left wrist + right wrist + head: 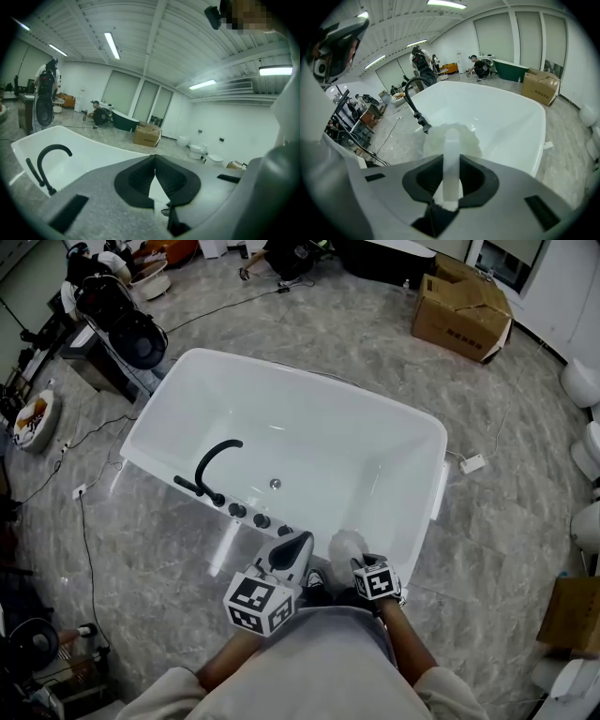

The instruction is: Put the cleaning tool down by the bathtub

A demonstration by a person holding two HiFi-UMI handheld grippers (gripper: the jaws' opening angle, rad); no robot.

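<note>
A glossy white bathtub (281,427) of smooth, rounded-rectangle shape stands on a grey marbled stone floor (169,549), with one arched matte-black faucet (214,465) on its long rim and a row of small round black knobs (249,515) beside it. The single cleaning tool (451,140) is a milky, translucent flat plastic handle ending in a fluffy, round, off-white head with a soft, loose pile. It is not set down: the right gripper (451,164) has its ribbed black pads closed on the handle, so the head sticks out past the jaw tips and hangs over the tub's near rim, close to the person's body in the head view. The left gripper (154,161), just beside the right one, has its two jaws brought together at the tips with nothing between them. Each of the two grippers has a grey speckled shell and carries one cube with black-and-white square markers. One brown cardboard box (461,307) sits well beyond the tub.
</note>
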